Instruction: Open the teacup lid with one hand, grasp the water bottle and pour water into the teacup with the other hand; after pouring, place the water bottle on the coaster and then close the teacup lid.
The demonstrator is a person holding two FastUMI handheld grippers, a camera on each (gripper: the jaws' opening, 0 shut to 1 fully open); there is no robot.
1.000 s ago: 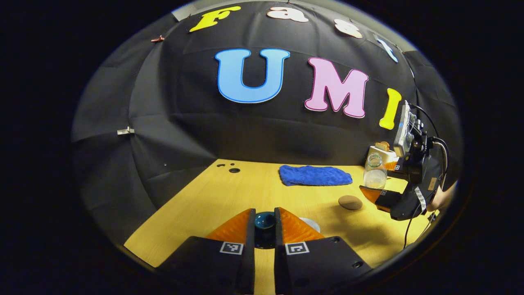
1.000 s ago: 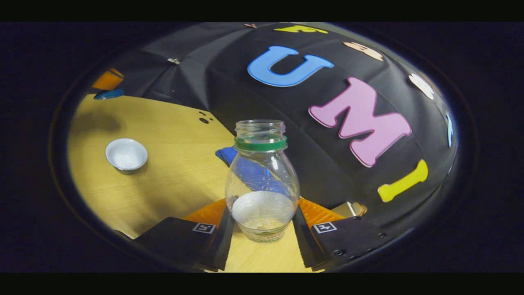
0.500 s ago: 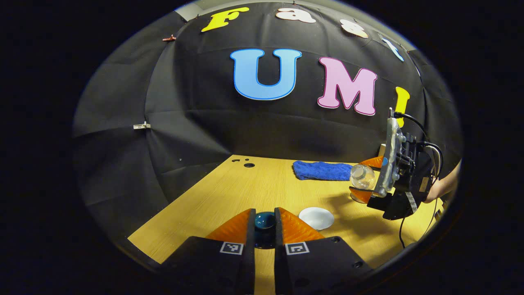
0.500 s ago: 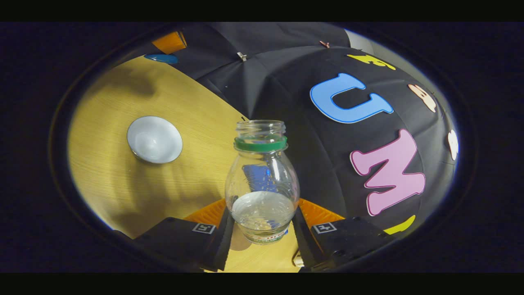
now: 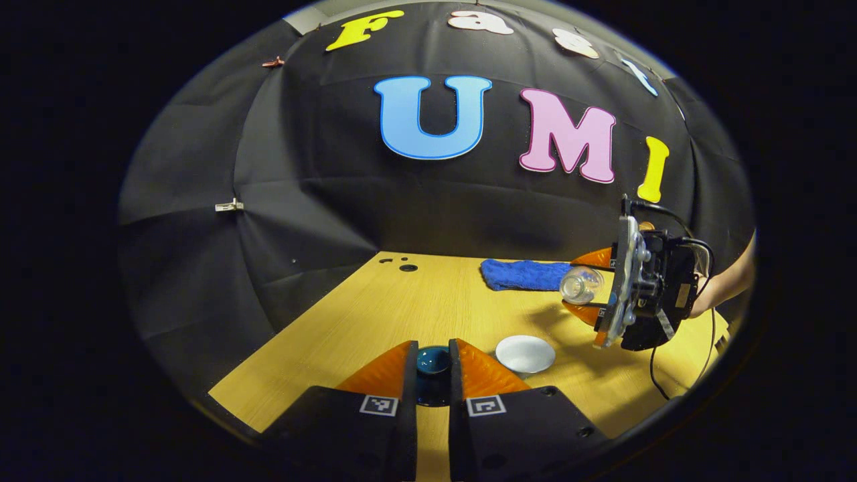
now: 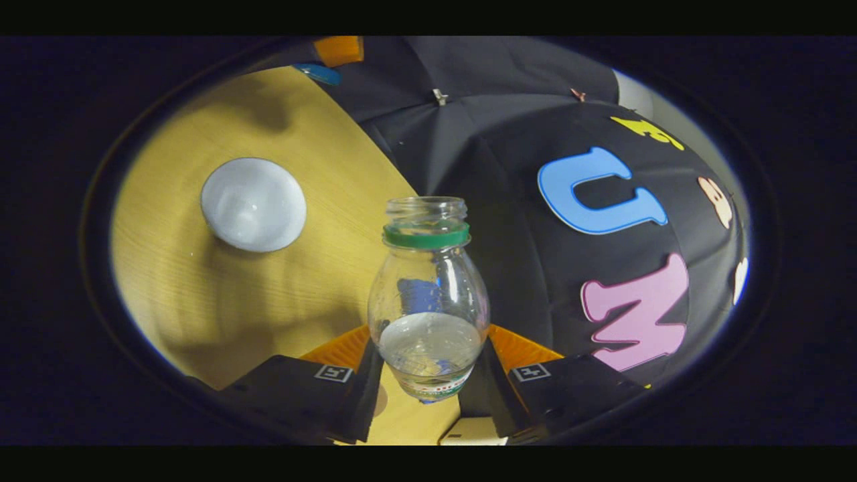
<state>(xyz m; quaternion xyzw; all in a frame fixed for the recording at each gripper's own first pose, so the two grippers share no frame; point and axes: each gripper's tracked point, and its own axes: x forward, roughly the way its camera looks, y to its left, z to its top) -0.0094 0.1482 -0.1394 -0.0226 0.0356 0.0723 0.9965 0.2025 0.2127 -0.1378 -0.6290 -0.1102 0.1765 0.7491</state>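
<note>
the left claw's point(image 5: 432, 375) fingers hide most of the dark blue lid point(image 5: 432, 361).

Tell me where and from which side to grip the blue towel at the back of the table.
Take the blue towel at its near long edge, coming down from above on the side facing the teacup. It lies flat and rumpled on the table, so a raised fold there probably gives the fingers something to pinch. Its right end sits behind the right gripper and water bottle, so avoid that end.

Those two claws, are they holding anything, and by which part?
The right claw grips the water bottle by its lower body. The left claw pinches the blue teacup lid at its knob.
</note>
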